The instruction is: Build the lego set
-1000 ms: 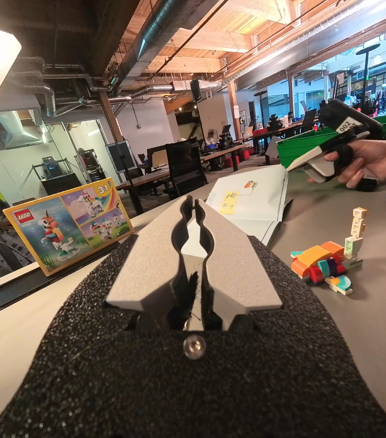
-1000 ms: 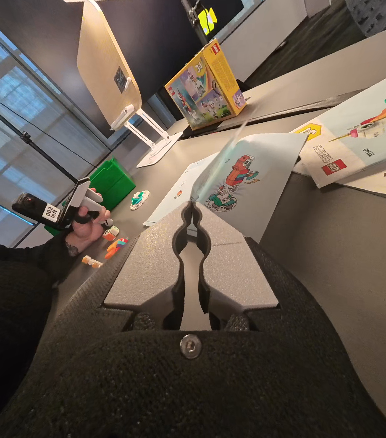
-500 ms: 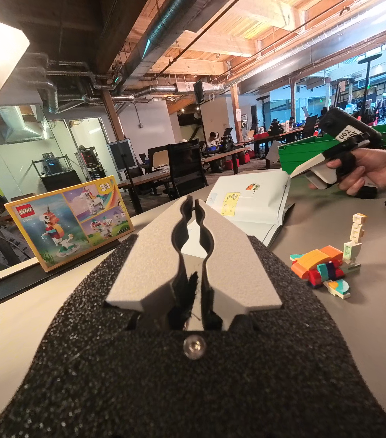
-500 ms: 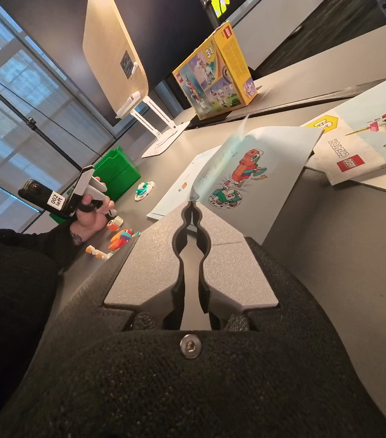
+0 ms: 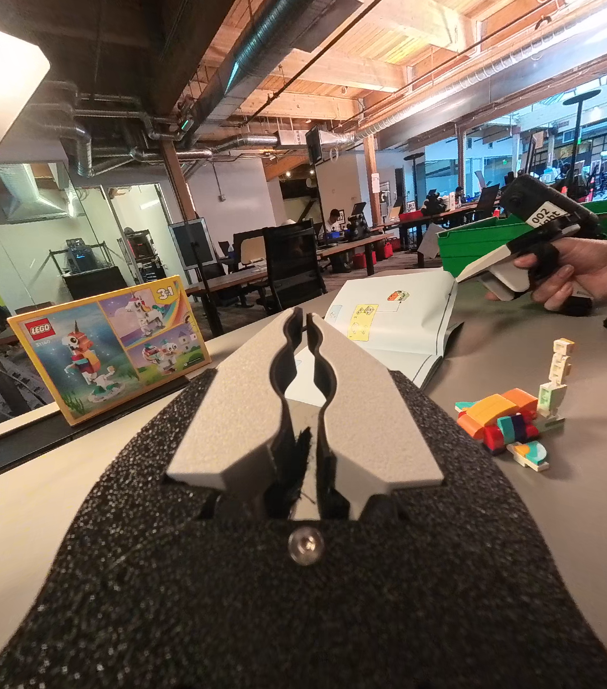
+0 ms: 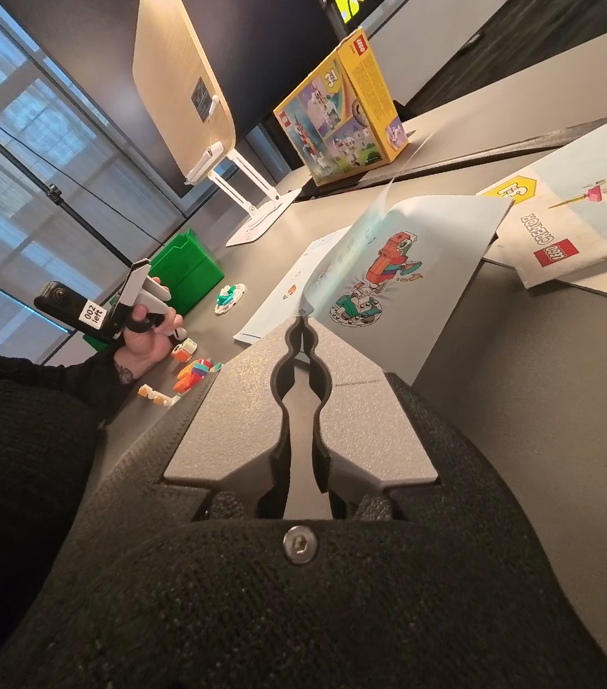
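Observation:
My right gripper [image 6: 301, 320] is shut on the corner of a lifted page of the open instruction booklet [image 6: 387, 290]. In the left wrist view it [image 5: 458, 279] is held in a hand at the booklet's [image 5: 387, 328] raised page edge. My left gripper [image 5: 302, 316] is shut and empty, above the table, pointing at the booklet. A partly built orange, red and teal lego model [image 5: 499, 417] with a tall white and yellow stack [image 5: 557, 369] lies to its right. The model also shows in the right wrist view [image 6: 193, 373], next to the left gripper [image 6: 141, 283].
The yellow lego box [image 5: 108, 354] stands at the table's back edge. Green bins [image 5: 518, 238] [image 6: 186, 276] sit behind each hand. A round white and teal piece [image 6: 231, 298], a small orange piece [image 6: 182, 350], a white stand [image 6: 257, 208] and a second booklet [image 6: 574, 231] are on the grey table [image 5: 574, 540]. The gap from one gripper's tips to the other's is roughly 30 cm.
My right gripper has shifted slightly while still pinching the page, so the box and booklet sit further right in its view. My left gripper has barely moved.

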Action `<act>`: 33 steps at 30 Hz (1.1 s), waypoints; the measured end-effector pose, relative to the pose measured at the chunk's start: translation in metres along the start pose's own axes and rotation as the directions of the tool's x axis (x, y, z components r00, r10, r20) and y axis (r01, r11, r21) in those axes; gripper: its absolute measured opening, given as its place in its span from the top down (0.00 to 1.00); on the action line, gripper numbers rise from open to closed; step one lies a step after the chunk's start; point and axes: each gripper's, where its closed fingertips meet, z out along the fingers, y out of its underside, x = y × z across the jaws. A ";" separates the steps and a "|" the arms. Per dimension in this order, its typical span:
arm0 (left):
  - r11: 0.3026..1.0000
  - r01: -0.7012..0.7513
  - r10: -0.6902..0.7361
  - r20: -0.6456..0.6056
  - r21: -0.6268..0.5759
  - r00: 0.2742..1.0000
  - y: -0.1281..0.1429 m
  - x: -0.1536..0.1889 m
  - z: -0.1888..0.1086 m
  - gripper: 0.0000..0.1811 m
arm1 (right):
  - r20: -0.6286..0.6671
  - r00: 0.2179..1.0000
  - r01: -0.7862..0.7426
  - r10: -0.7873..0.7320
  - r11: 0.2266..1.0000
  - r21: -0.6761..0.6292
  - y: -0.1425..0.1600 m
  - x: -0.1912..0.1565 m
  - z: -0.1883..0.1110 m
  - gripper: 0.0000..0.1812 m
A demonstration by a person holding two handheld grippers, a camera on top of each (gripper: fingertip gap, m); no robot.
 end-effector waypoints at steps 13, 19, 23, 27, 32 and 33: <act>1.000 0.005 -0.005 0.006 0.000 1.000 0.000 -0.002 -0.001 1.00 | -0.001 1.000 -0.004 0.004 1.000 -0.001 0.000 0.000 0.000 1.00; 1.000 0.030 -0.030 0.034 0.003 0.999 0.000 -0.010 -0.003 1.00 | 0.000 1.000 -0.004 0.004 1.000 0.003 -0.001 0.000 -0.001 1.00; 1.000 0.027 -0.027 0.040 0.001 0.999 0.000 -0.011 -0.004 1.00 | 0.001 1.000 -0.003 0.003 1.000 -0.001 0.000 0.000 0.000 1.00; 1.000 0.026 -0.026 0.040 0.001 0.999 0.000 -0.011 -0.004 1.00 | 0.004 1.000 -0.004 0.004 1.000 -0.006 0.000 0.000 0.000 1.00; 1.000 0.011 -0.011 0.026 -0.026 1.000 0.002 -0.010 -0.007 1.00 | 0.007 1.000 -0.004 0.004 1.000 -0.007 0.001 0.000 0.000 1.00; 0.999 0.004 -0.004 0.000 -0.052 1.000 0.005 -0.006 -0.008 1.00 | 0.008 1.000 -0.004 0.004 1.000 -0.006 0.001 -0.001 0.000 1.00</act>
